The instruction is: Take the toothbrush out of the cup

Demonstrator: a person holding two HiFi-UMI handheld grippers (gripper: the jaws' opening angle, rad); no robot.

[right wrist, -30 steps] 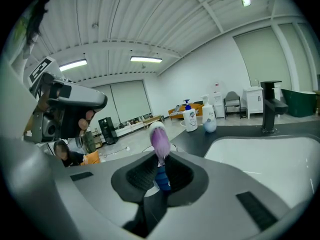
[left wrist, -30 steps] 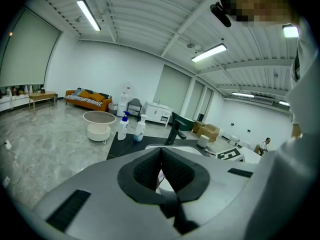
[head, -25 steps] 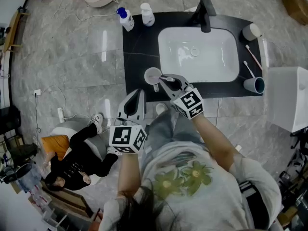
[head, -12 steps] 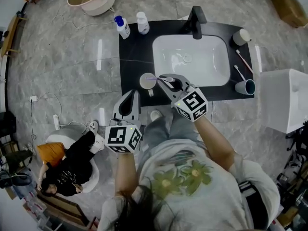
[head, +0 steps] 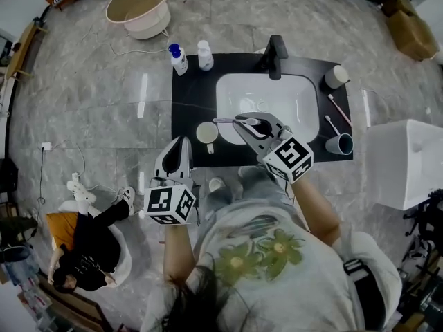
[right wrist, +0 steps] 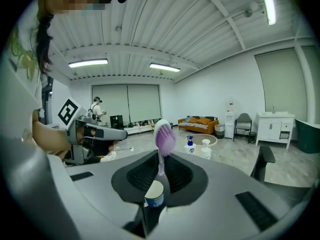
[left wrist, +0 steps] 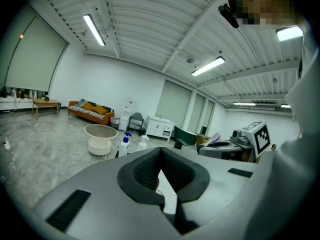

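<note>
The black counter is carrying a white basin. The right gripper is hovering at the basin's front rim, its jaws pinching the toothbrush by the handle. The purple bristle head is sticking out past the fingertips. The left gripper is hanging at the counter's front edge, jaws pressed together at the tips, nothing between them. The cup is standing upright on the counter just beside the basin. The toothbrush is out of it, its head near the rim.
</note>
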